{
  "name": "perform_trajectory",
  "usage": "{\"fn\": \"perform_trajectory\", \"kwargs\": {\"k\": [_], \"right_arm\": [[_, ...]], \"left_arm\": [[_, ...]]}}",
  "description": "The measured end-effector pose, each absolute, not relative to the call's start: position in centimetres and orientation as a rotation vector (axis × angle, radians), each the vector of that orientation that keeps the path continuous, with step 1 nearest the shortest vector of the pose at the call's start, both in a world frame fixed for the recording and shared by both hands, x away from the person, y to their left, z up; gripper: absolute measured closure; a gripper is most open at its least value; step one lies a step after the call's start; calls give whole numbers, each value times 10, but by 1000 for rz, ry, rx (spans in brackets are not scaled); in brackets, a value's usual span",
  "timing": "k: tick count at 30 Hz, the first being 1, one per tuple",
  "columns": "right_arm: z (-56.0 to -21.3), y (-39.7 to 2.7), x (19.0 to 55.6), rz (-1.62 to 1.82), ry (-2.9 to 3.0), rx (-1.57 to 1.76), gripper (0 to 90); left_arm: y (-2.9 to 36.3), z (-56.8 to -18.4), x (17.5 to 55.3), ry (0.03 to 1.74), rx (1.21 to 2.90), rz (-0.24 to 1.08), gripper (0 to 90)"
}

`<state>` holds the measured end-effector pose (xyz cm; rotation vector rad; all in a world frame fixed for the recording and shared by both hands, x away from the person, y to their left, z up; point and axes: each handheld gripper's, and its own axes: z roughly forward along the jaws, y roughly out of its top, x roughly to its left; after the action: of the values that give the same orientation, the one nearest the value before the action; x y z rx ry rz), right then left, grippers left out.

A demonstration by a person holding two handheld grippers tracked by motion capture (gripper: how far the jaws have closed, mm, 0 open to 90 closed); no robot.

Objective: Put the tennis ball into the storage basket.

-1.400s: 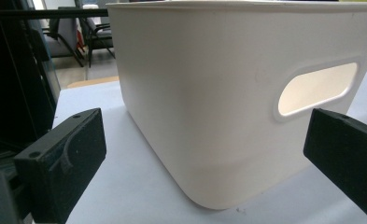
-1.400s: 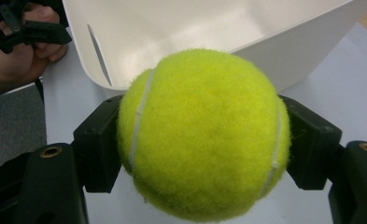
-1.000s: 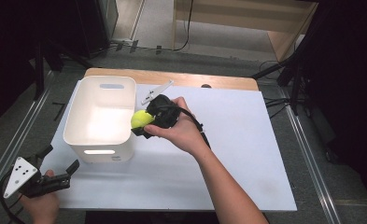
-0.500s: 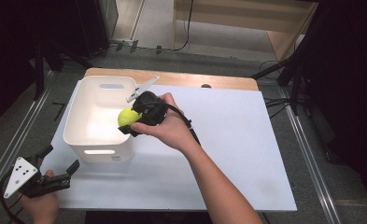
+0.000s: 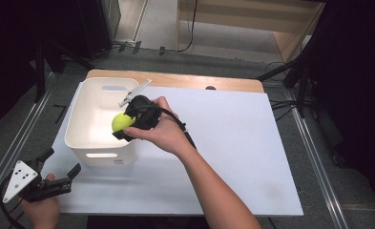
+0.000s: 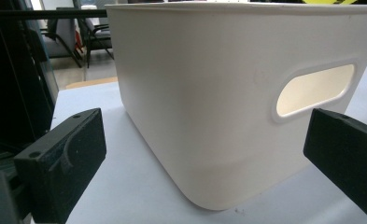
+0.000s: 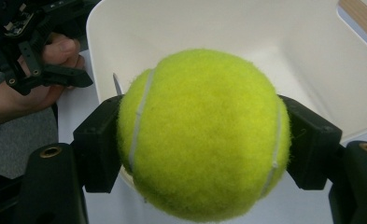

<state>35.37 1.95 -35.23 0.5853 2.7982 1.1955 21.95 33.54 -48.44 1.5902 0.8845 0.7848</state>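
**Tennis ball held over the rim of the white bin**

In the high view the right gripper sits at about 9 o'clock from the table's centre, its jaws clamped on a yellow-green tennis ball that hangs over the right rim of the white bin. The right gripper view adds what the overhead misses: the ball's felt is fuzzy, crossed by a pale curved seam, and the two black pads press its sides; behind it the bin's smooth, glossy interior drops away.

The left gripper rests at 7 o'clock on the table, near the bin's front wall, jaws wide apart with nothing between them. The left gripper view alone reveals that wall close up: matte white plastic with rounded corners and an oval handle slot. The table is a flat white sheet with a wooden strip along its far edge at 12 o'clock.
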Motion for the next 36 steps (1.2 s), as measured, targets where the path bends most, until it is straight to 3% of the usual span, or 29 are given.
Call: {"fn": "perform_trajectory", "kwargs": {"k": [29,31,33,36], "right_arm": [[-372,37,353,1140,2840,546,230],[-372,37,353,1148,2831,528,199],[-370,36,352,1186,2826,535,113],[-366,33,350,1202,2821,543,89]], "left_arm": [[336,-484,220,887,1578,778,0],[335,-484,220,887,1578,778,0],[336,-484,220,888,1583,780,0],[336,-484,220,887,1581,779,0]]}}
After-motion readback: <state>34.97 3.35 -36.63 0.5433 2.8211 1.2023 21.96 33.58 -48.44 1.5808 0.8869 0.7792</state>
